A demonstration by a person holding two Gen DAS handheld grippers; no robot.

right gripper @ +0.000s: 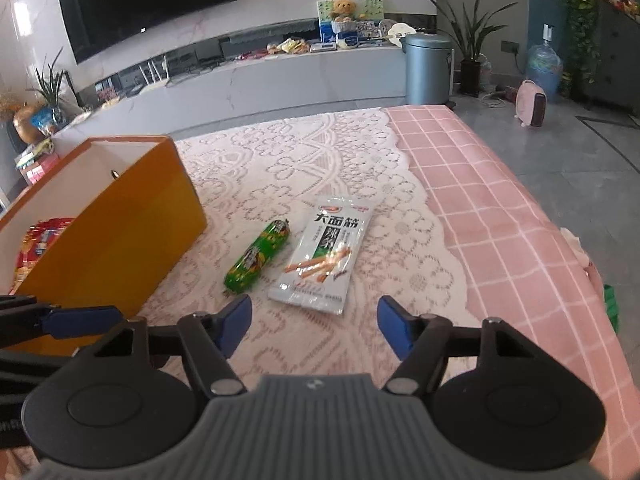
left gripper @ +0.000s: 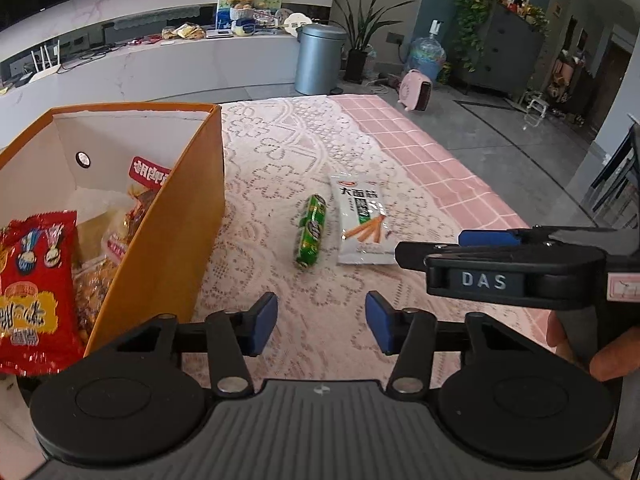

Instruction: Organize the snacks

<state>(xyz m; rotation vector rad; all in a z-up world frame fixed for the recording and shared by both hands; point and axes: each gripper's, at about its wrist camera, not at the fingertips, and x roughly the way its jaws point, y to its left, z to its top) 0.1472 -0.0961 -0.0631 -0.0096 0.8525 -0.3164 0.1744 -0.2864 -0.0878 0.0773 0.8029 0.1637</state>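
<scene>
A green sausage snack (left gripper: 311, 233) (right gripper: 258, 257) lies on the lace cloth, with a white snack packet (left gripper: 362, 219) (right gripper: 324, 255) just to its right. On the left stands an orange box (left gripper: 168, 216) (right gripper: 116, 232) holding several snack bags, a red one (left gripper: 36, 284) at its near end. My left gripper (left gripper: 321, 322) hovers short of the sausage, its jaws apart and nothing between them. My right gripper (right gripper: 315, 326) hangs just short of the white packet's near edge, also open and empty. Seen from the left wrist camera, the right gripper (left gripper: 464, 248) sits at the right beside the packet.
White lace (right gripper: 280, 168) overlies a pink checked tablecloth (right gripper: 500, 216); the table edge falls off at the right. A finger (left gripper: 612, 360) grips the right tool. Beyond the table are a grey bin (left gripper: 320, 60), a TV shelf and plants.
</scene>
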